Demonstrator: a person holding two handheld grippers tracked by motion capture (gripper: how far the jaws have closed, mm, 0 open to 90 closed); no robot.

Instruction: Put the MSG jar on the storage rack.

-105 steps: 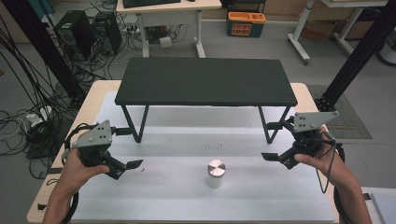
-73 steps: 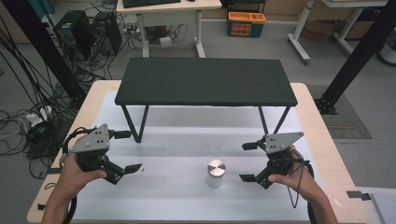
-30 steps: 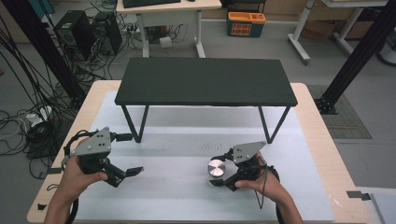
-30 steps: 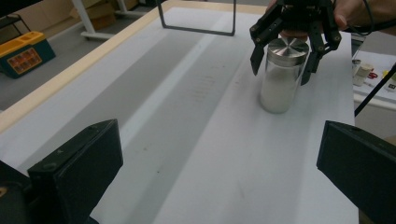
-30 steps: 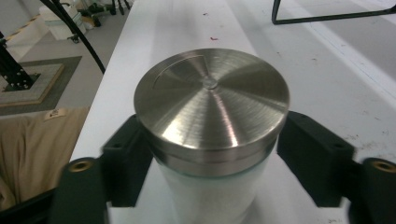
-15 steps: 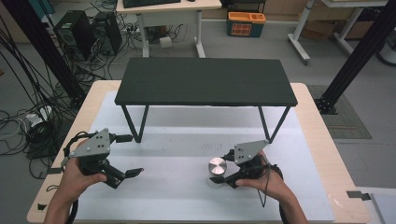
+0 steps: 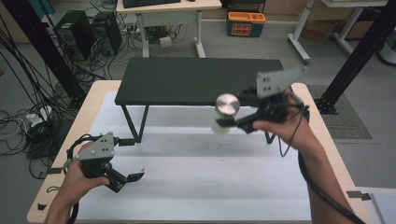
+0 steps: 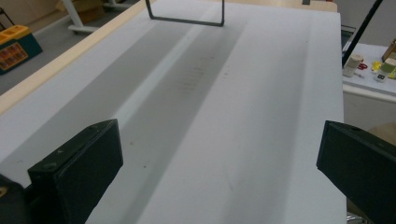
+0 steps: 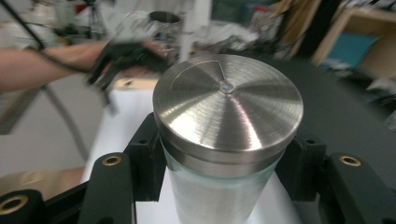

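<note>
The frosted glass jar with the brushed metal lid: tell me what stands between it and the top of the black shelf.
Nothing visible does. The right gripper holds the frosted glass jar with the brushed metal lid in the air at the front edge of the black shelf, whose top is bare.

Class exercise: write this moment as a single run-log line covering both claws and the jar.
right claw: shut on jar, held above white mat | jar: upright, steel lid on | left claw: open, empty, low over mat | black shelf: bare
</note>
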